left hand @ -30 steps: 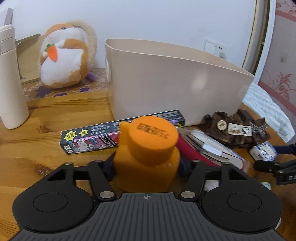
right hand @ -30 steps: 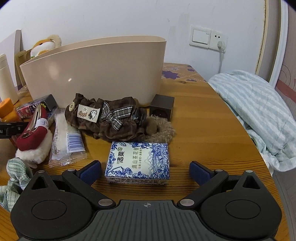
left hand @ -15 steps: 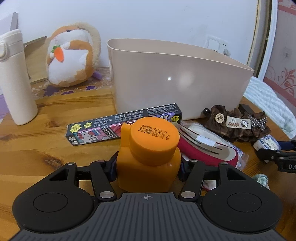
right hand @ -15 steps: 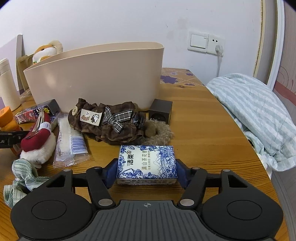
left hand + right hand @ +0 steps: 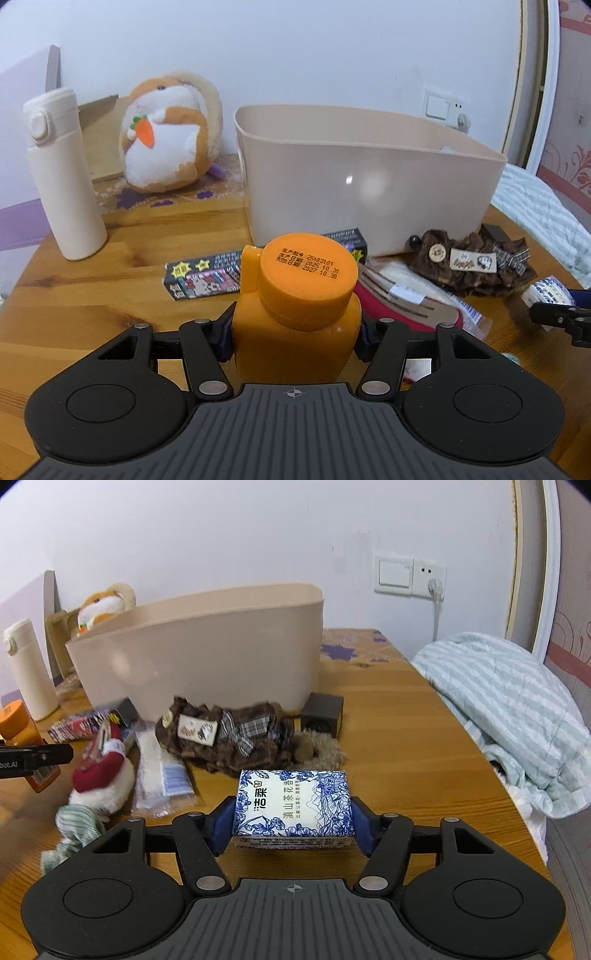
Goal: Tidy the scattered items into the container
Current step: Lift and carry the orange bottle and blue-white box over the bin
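The orange bottle hides the left tongs pinching its sides. The right tongs, angled downward, clamp a blue-patterned tissue pack before the beige container.

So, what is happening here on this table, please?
A person is tidying loose items into the beige container, with a hand-held gripper in each hand. The left gripper is shut on an orange bottle, and the right gripper is shut on a blue-and-white tissue pack. Neither item is in the container yet. A brown fabric bundle, a red-and-white plush item and a printed box lie on the wooden table in front of it.
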The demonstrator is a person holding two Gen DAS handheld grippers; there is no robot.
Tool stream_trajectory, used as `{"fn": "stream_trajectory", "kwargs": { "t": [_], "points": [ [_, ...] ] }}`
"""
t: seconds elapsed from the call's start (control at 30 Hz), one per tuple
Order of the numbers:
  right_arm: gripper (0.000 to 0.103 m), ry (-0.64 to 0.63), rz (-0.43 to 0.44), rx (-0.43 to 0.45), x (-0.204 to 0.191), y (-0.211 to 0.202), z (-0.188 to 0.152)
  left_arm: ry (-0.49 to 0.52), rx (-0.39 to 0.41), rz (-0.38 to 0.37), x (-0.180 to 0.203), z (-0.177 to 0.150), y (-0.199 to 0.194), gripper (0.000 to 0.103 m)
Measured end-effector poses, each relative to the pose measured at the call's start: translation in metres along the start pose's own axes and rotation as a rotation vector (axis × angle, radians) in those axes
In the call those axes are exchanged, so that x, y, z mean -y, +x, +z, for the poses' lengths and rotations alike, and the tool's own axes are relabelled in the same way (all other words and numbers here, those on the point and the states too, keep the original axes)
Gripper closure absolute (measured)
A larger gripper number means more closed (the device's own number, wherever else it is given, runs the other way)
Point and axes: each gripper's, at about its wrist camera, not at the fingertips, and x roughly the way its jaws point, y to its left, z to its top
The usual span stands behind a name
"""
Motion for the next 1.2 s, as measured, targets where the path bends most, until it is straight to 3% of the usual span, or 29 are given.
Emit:
{"fn": "stream_trajectory", "kwargs": {
  "t": [0.63, 1.2],
  "points": [
    [0.043, -0.029, 0.035, 0.231, 0.000, -0.064, 0.060, 0.038, 0.184, -0.012, 0.021, 0.059, -0.044, 0.044],
    [0.043, -0.087, 0.058, 0.354, -0.012, -0.069, 0.115, 0.046, 0.291, 0.011, 0.045, 0.121, -0.041, 0.044]
  ]
}}
